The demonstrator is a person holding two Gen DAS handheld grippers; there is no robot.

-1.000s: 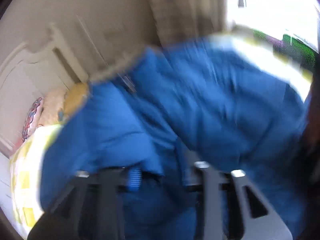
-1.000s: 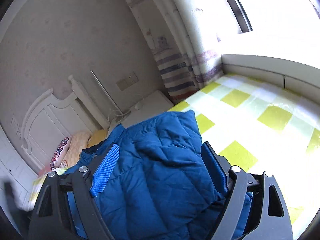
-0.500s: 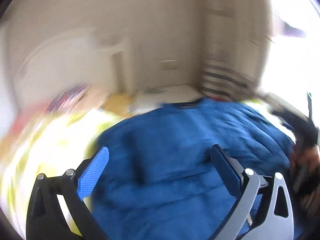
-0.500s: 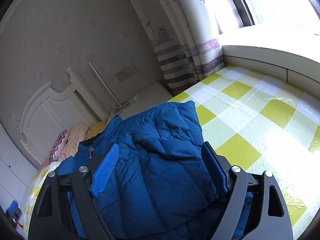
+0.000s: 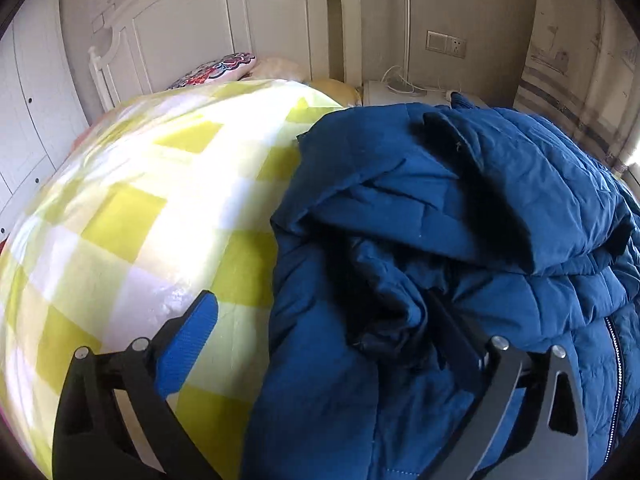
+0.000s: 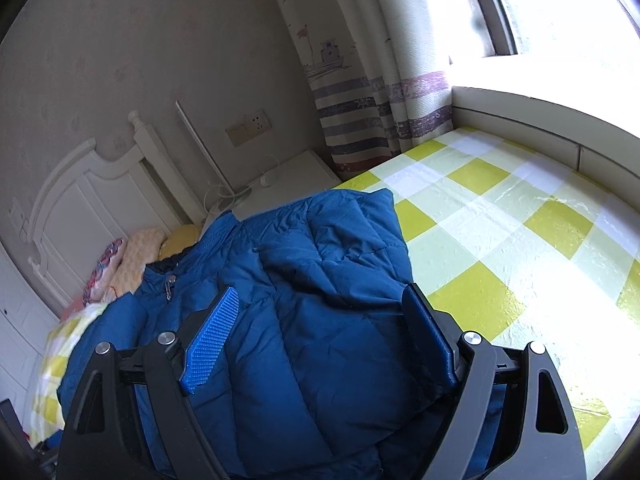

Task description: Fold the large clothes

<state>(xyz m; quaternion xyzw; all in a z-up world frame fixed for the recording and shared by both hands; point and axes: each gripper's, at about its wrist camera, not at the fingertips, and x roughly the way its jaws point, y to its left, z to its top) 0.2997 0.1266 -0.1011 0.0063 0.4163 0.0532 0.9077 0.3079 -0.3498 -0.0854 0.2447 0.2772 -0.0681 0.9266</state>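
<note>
A large blue puffer jacket (image 5: 440,208) lies bunched on a bed with a yellow-and-white checked sheet (image 5: 140,220). My left gripper (image 5: 320,324) hovers at the jacket's left edge with its jaws wide apart. Its left pad (image 5: 188,344) is over the sheet, and the right finger (image 5: 452,332) rests among dark folds without pinching anything. In the right wrist view the jacket (image 6: 320,280) lies folded over with a sleeve on top. My right gripper (image 6: 320,332) stands open just above it, the padded fabric spread between its blue pads.
A white headboard (image 5: 192,28) and patterned pillows (image 5: 224,68) are at the head of the bed. A white nightstand (image 6: 288,184) with cables stands by the wall. A striped curtain (image 6: 360,100) and a cushioned window ledge (image 6: 540,112) border the sheet (image 6: 500,220) to the right.
My left gripper let go of the jacket fold it held, opened wide and swung left to the jacket's edge. The right gripper stayed nearly still above the jacket.
</note>
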